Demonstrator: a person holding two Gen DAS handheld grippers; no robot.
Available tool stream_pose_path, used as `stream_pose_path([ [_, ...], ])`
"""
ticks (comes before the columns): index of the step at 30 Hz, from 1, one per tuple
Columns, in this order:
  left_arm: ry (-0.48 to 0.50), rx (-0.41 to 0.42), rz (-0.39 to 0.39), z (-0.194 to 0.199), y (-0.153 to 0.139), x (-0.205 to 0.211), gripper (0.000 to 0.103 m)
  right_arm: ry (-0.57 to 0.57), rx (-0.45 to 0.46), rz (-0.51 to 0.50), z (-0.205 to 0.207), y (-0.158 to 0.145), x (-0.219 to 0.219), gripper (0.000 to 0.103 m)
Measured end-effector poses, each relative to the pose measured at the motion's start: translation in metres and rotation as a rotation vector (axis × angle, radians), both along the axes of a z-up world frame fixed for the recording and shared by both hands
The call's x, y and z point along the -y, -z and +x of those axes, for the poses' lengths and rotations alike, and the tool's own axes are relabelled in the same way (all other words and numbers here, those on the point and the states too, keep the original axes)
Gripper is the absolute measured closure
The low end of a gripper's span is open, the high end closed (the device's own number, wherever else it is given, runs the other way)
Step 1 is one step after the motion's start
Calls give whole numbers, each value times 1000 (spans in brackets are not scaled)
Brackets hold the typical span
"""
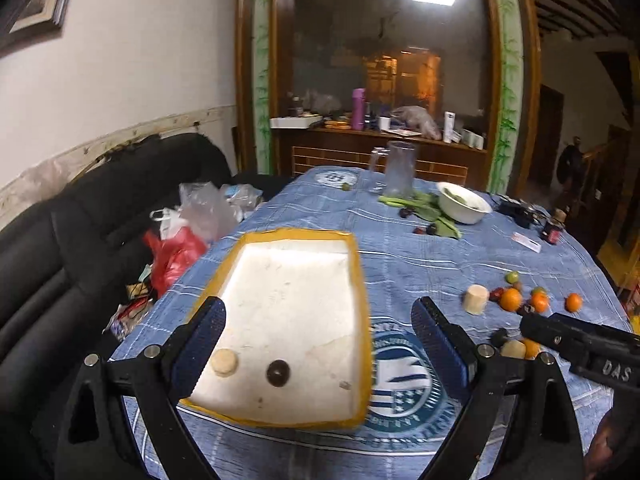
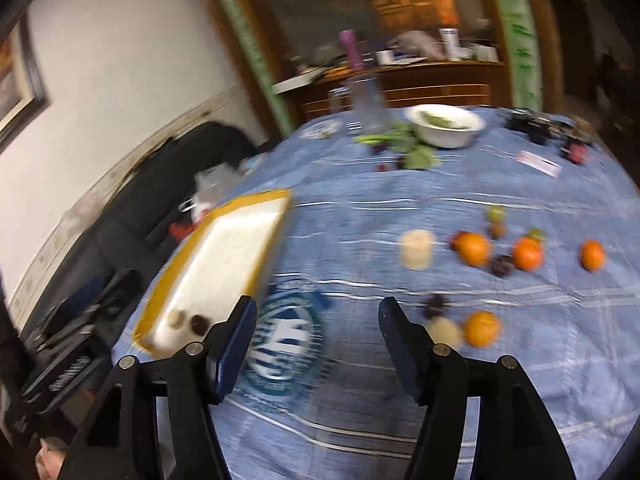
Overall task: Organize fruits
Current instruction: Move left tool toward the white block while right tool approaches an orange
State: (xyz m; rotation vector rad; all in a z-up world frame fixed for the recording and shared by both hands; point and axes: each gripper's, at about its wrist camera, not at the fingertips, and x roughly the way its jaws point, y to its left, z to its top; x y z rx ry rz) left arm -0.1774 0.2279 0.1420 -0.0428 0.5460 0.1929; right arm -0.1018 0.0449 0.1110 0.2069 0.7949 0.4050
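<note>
A white foam tray with a yellow rim (image 1: pixel 356 280) lies on the blue tablecloth; it holds a pale round piece (image 1: pixel 224 362) and a dark round fruit (image 1: pixel 278 372). My left gripper (image 1: pixel 318 344) is open and empty, just above the tray's near end. Several oranges (image 1: pixel 511 299) and small dark and green fruits lie to the right, with a pale cylinder (image 1: pixel 476 299). My right gripper (image 2: pixel 318 320) is open and empty over the cloth, between the tray (image 2: pixel 276 200) and an orange (image 2: pixel 482 328) beside a pale fruit (image 2: pixel 444 332). The right wrist view is blurred.
A white bowl (image 1: pixel 464 202) with greens, leafy stalks (image 1: pixel 420 204) and a clear jug (image 1: pixel 400 168) stand at the table's far side. Plastic bags (image 1: pixel 188 228) lie on a black sofa (image 1: pixel 80 240) to the left. Small dark items (image 1: pixel 520 210) sit at the far right edge.
</note>
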Motion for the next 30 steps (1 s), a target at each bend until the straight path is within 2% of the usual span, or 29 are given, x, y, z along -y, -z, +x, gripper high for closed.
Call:
stream_pose_path([
  [3,25,-37,4,0,-4,9,9,94,-33,15,0,4,35,35],
  [7,56,-20,-41,-7,-11,14,9,201,-3,-8,-9,-7,82,34],
  [8,68,-15,-59,-7,-12,16,9,221,12,-14,-10,-11,92,28],
  [10,86,-27,-85,-3,-7,20,9,263,35,-9,-15,-14,110,22],
  [14,150,-99,-144,8,9,37,9,276,4,3,-16,0,128,22],
  [15,166,-110,-153,10,12,41,9,271,-13,4,-15,7,129,23],
  [17,193,-124,-161,14,17,49,9,249,-38,3,-13,19,130,42],
  [20,216,-142,-152,22,25,59,9,203,-77,-16,-8,36,123,55],
  [21,221,-145,-151,23,27,62,10,188,-83,-24,-4,41,121,57],
  [23,249,-154,-167,28,32,67,20,161,-96,-36,6,48,115,58],
  [24,264,-162,-175,30,34,68,30,154,-100,-32,11,50,112,58],
  [25,278,-173,-179,34,36,71,32,143,-106,-26,17,54,110,58],
  [30,293,-223,-181,49,54,82,32,99,-133,-15,41,67,98,58],
])
